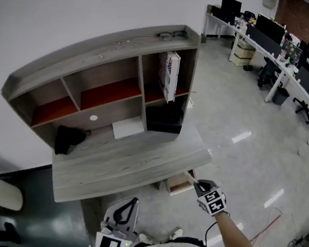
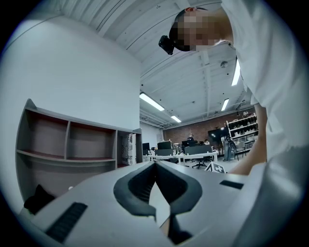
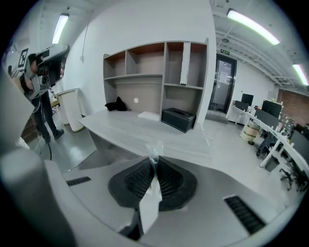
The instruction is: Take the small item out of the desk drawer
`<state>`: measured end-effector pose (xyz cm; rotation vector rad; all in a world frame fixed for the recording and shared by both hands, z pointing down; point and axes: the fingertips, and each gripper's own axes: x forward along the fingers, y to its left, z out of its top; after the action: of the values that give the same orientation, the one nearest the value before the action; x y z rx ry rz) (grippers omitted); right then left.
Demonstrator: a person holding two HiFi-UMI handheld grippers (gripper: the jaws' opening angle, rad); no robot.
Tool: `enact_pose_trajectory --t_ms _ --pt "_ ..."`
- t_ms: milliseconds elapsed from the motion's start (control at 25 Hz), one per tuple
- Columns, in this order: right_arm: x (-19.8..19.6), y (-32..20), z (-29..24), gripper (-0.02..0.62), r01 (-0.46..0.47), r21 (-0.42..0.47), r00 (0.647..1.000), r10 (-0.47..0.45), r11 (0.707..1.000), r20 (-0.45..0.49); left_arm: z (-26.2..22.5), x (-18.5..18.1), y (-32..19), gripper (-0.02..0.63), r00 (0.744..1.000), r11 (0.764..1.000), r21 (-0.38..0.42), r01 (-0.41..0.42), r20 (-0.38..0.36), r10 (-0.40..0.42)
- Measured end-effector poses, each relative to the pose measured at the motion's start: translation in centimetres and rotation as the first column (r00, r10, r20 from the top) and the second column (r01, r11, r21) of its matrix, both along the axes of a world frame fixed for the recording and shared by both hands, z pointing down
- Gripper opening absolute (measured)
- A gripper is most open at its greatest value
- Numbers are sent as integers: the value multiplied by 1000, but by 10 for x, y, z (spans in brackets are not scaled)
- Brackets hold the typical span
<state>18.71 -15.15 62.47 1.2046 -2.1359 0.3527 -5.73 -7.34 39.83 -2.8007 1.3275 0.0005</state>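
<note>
Right gripper view is showing the right gripper [image 3: 154, 163] with its jaws pressing together on the small item [image 3: 149, 205], a thin pale packet whose crinkled clear end is sticking up past the pads. The item is sitting deep between the ribbed pads, probably because something so slim and slippery needs a firm pinch to stay put. From here the camera is looking down across the desk [image 3: 145, 132] toward the shelf unit [image 3: 159, 72], so the item appears to be riding above the level of the desktop and out of the drawer. In the head view the right gripper [image 1: 197, 185] is hanging just beside the right front corner of the drawer [image 1: 179, 183], which is standing pulled out under the desk's front edge; the packet itself is too small to make out there. The left gripper [image 1: 130, 203] is waiting near the person's body, well apart from the drawer, and the left gripper view is showing its jaws [image 2: 154, 166] meeting at the tips with nothing between them, so it is playing no part in the hold. Judging by this, the removal is looking all but done, with only a place to set the item down remaining.
</note>
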Motion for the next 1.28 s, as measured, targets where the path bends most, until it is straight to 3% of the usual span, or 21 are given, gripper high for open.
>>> enact_pose_trajectory --t_ms 360,720,920,1280 --pt "-1 3 -72 29 -49 115 995 38 992 94 -16 -7 -8 15 1000 999 52 -17 1 17" --pt "1 18 -158 29 -109 234 975 58 966 214 -31 -18 -13 15 1000 996 91 -7 -21 9" --pt "7 25 -212 29 -133 328 962 43 935 268 -42 -22 -15 15 999 993 120 10 -45 -5" --pt "22 48 -304 29 -186 490 933 -4 852 361 -63 -37 -15 15 997 983 173 58 -57 -49"
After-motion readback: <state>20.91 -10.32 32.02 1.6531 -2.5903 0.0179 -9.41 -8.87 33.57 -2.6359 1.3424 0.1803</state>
